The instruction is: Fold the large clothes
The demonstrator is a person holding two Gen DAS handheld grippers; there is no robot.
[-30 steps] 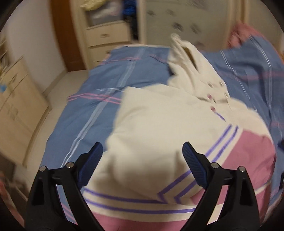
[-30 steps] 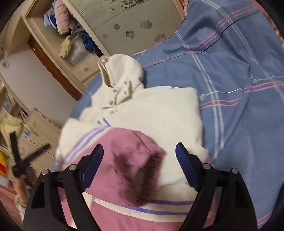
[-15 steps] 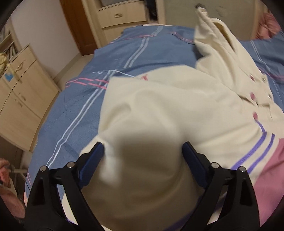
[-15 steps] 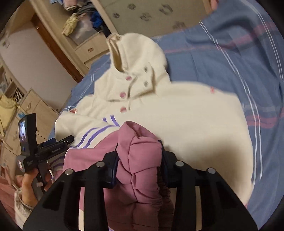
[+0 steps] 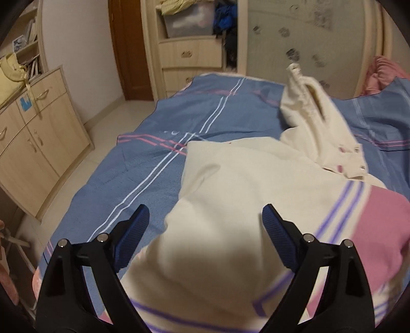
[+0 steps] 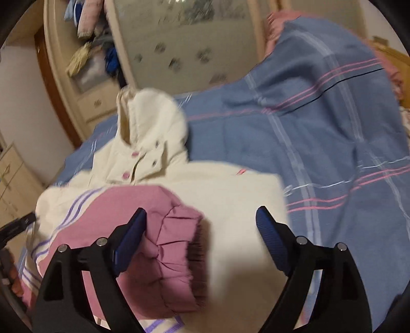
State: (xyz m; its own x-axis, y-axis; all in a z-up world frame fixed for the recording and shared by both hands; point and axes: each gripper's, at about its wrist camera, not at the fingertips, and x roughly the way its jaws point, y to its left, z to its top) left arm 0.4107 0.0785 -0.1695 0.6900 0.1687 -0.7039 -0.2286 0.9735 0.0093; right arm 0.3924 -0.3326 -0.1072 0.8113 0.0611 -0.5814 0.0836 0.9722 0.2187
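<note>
Clothes are filling the wardrobe shelf (image 5: 189, 23) beyond the left gripper (image 5: 206, 225), gaping wide. Right gripper (image 6: 201, 226) has just been opening wide, its left finger (image 6: 128, 240) touching the jacket's (image 6: 230, 205) pink cuff (image 6: 171, 246).

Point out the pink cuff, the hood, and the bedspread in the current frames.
pink cuff (image 6: 176, 246), right wrist view, on the gathered end of the sleeve.
hood (image 6: 153, 115), right wrist view, on its cream outer side.
bedspread (image 5: 205, 120), left wrist view, on bare blue cloth beside the white stripes.
</note>
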